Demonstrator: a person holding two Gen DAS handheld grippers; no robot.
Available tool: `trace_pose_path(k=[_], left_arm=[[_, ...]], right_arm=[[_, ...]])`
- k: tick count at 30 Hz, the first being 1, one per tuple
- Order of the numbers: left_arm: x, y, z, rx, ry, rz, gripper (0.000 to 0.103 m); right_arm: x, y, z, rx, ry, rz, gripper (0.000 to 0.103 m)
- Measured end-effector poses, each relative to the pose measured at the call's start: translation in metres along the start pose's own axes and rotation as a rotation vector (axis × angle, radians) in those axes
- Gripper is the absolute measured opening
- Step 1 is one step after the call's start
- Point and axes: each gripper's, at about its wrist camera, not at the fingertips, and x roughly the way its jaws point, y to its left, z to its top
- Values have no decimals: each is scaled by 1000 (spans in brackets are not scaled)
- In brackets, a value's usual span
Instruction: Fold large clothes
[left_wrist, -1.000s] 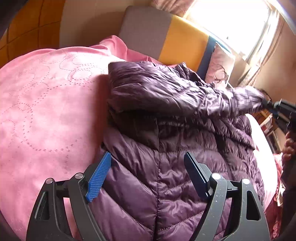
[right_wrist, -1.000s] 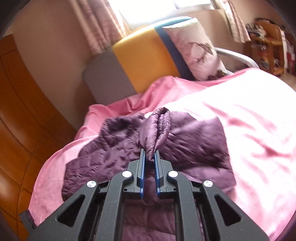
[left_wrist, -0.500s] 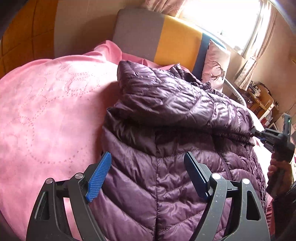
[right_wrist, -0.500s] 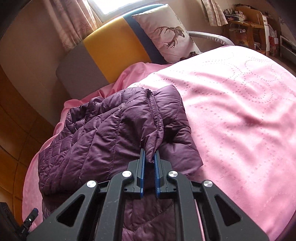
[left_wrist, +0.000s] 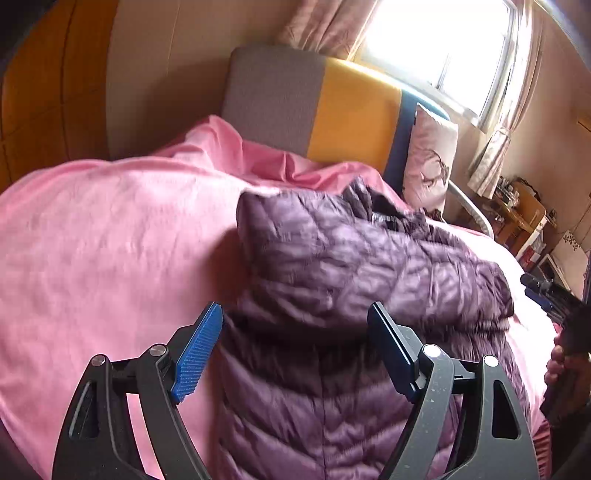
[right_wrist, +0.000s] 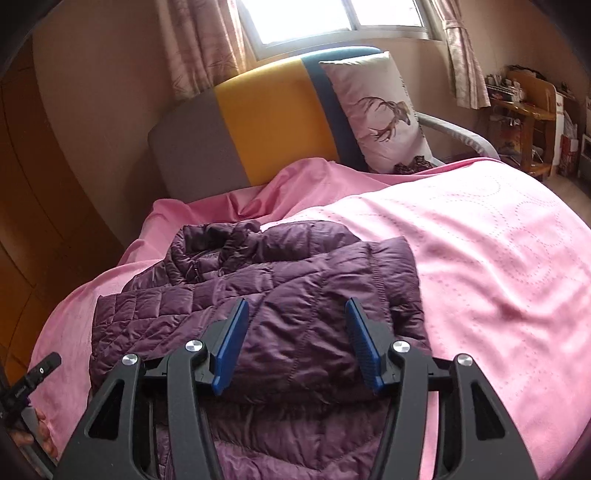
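Your right gripper (right_wrist: 295, 347) has just been opening: its blue-padded jaws now stand apart above the folded sleeve of the dark purple quilted down jacket (right_wrist: 288, 280), and neither pad presses on the fabric. Your left gripper (left_wrist: 295, 350) also has its jaws spread wide, hovering over the jacket's lower body with nothing clamped between them.

You have the jacket lying on the pink dotted bedspread (right_wrist: 498, 251), its collar toward the headboard and a sleeve folded across the chest. Behind it stands the grey, yellow and blue padded headboard (right_wrist: 266, 125), with a white cushion printed with a deer (right_wrist: 376, 110) leaning against it. Your right hand (left_wrist: 561, 365) shows at the edge of the left wrist view, beside the jacket's far side.
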Motion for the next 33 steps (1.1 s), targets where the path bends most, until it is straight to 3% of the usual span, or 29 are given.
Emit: trace_pose_path(k=[5, 11, 14, 17, 20, 23, 29, 31, 33], left_arm=[[13, -5, 32, 25, -42, -29, 80], [45, -13, 57, 51, -34, -79, 80], [62, -8, 67, 51, -24, -36, 80], [75, 25, 77, -96, 4, -59, 80], [96, 78, 79, -334, 75, -164, 80], [114, 110, 72, -477, 120, -264, 80], [143, 124, 56, -627, 155, -441, 80], [147, 120, 56, -635, 150, -472, 69], [150, 109, 61, -591, 148, -497, 33]], right_arm=[[39, 17, 8, -50, 44, -45, 57], [66, 4, 4, -59, 93, -107, 57], [73, -6, -4, -64, 112, -125, 57], [81, -15, -13, -67, 135, -146, 57], [85, -19, -19, -67, 141, -145, 57], [88, -20, -21, -66, 138, -143, 58], [90, -21, -22, -67, 137, -143, 59], [90, -19, -23, -69, 137, -147, 59], [90, -18, -24, -73, 136, -149, 59]])
